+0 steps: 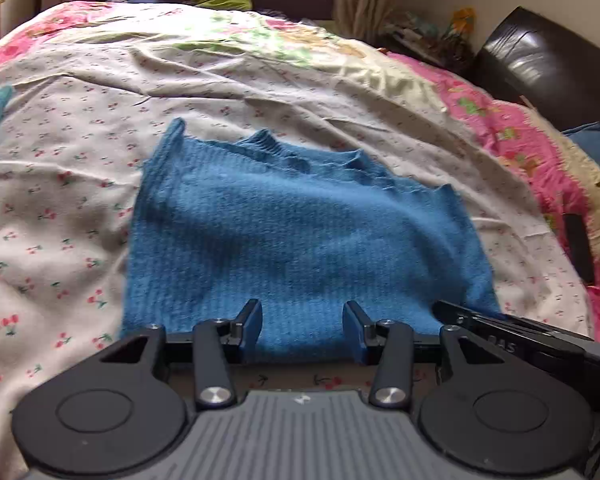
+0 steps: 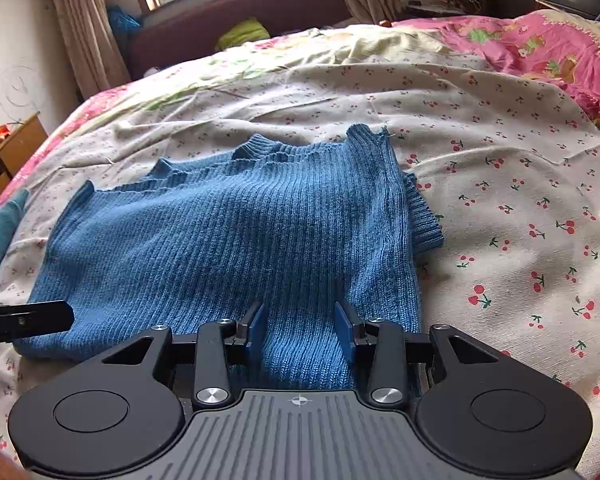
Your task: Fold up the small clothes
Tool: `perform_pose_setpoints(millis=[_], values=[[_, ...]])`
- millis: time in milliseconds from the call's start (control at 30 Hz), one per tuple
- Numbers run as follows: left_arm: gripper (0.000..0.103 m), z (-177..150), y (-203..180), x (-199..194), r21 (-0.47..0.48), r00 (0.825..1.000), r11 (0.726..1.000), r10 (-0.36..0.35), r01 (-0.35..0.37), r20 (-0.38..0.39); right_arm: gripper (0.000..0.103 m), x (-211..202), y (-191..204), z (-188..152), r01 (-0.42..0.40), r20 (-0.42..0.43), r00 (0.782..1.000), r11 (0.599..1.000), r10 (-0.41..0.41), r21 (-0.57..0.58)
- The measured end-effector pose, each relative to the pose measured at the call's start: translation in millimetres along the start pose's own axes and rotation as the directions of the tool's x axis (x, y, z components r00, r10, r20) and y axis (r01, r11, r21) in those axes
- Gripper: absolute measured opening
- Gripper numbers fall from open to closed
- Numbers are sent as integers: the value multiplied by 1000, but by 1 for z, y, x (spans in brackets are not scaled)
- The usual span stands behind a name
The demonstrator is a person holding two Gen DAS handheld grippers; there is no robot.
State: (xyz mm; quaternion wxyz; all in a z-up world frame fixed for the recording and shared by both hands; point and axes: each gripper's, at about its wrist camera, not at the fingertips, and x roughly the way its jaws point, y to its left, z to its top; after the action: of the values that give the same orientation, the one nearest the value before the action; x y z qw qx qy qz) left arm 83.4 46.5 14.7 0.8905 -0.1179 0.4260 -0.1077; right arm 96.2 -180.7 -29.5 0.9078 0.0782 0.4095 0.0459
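A blue ribbed knit sweater point(image 1: 300, 220) lies on the cherry-print bedsheet point(image 1: 60, 200) with its collar at the far side and its sleeves folded in. My left gripper point(image 1: 303, 306) sits at the near hem, left of centre. Its jaws are apart with the hem lying flat between the blue pads, not pinched. In the right wrist view the same sweater point(image 2: 240, 232) spreads ahead, a ribbed cuff sticking out at its right edge. My right gripper point(image 2: 300, 306) stands at the hem's right part, jaws apart, knit fabric between them. Each gripper's black finger shows in the other view.
A teal garment point(image 2: 0, 228) lies at the sheet's left edge. A pink flowered quilt point(image 2: 540, 40) is bunched along the right. Beyond the bed are a dark red headboard point(image 2: 240, 8), curtains and a window; a wooden cabinet point(image 2: 16, 148) stands on the left.
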Motion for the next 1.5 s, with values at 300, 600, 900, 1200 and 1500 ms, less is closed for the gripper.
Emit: perform_pose_setpoints(millis=[300,600,900,1200,1500], values=[[57,-14,22,9,10,999,999,-33,33,-21,38,2,18,22,130,-84,989,990,-125,49],[57,-11,10,15,8,999,999,43,-43,-19,44,11,14,32,79,-17,997,996,-78,32],[57,7,-31,29,60,989,988,143,-141,-34,44,12,-18,15,-83,70,995,992,76,98],[58,9,-16,54,66,984,986,155,-150,-83,51,16,-16,6,-103,100,990,994,98,48],[65,-7,-24,54,114,985,978,173,-173,12,52,16,-15,3,-98,125,988,994,90,57]])
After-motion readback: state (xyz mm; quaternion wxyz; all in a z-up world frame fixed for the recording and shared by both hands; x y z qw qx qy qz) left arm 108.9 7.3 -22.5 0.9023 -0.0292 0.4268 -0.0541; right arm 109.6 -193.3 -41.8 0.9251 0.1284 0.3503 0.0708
